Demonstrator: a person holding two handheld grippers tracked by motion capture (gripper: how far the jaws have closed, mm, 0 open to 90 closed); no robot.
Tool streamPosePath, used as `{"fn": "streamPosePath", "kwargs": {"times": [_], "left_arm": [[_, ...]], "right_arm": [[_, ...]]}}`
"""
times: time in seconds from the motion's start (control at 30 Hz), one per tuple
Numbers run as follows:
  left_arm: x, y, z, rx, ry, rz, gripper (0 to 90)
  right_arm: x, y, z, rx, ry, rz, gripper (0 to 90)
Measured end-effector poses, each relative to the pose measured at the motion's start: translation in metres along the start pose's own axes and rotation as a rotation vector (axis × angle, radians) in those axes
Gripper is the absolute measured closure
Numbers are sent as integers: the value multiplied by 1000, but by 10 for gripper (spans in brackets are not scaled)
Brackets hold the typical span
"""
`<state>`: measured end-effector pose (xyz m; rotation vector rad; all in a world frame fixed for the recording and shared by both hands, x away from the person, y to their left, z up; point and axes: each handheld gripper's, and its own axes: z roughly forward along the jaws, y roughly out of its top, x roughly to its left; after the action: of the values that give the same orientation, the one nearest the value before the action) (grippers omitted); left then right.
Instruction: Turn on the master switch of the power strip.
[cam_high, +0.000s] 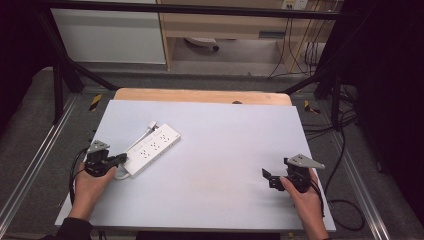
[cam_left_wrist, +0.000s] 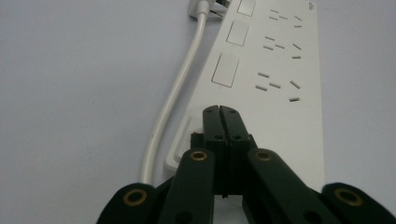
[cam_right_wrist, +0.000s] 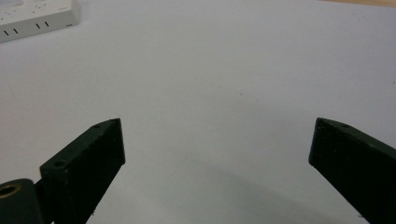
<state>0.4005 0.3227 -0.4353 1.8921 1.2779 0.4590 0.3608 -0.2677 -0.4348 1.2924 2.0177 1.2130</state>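
Biggest risk I see is the whole power strip skating across the counter. It lies on the left side of the sheet, angled toward the far edge, and the left tongs are shut tight with nothing between them, tips resting at its near end. A push from closed tips on that smooth pale surface would probably spin it rather than move it straight. Next worry is the white cord running along the strip's side; it could snag or drag the strip if the tips catch it. Smaller one: the right tongs sit wide open and empty, well apart on the right, so nothing braces the strip.

Room-wise: a dark frame stands around the counter, with grey matting underneath, a wooden cabinet at the back, and black cables trailing on the right.
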Motion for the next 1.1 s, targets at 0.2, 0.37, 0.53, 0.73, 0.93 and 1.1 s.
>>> {"fn": "streamPosePath", "kwargs": {"times": [0.2,0.37,0.53,0.73,0.93,1.1], "left_arm": [[0,0,0,-2,2,3,900],[0,0,0,-2,4,6,900],[0,-1,0,-6,0,2,900],[0,-1,0,-8,1,2,900],[0,-1,0,-12,0,3,900],[0,-1,0,-20,0,3,900]], "right_arm": [[0,0,0,0,-1,1,40],[0,0,0,-1,-1,-1,40],[0,0,0,-1,-1,0,40],[0,0,0,-3,-2,-3,40],[0,0,0,-3,-2,-2,40],[0,0,0,-2,-1,-4,40]]}}
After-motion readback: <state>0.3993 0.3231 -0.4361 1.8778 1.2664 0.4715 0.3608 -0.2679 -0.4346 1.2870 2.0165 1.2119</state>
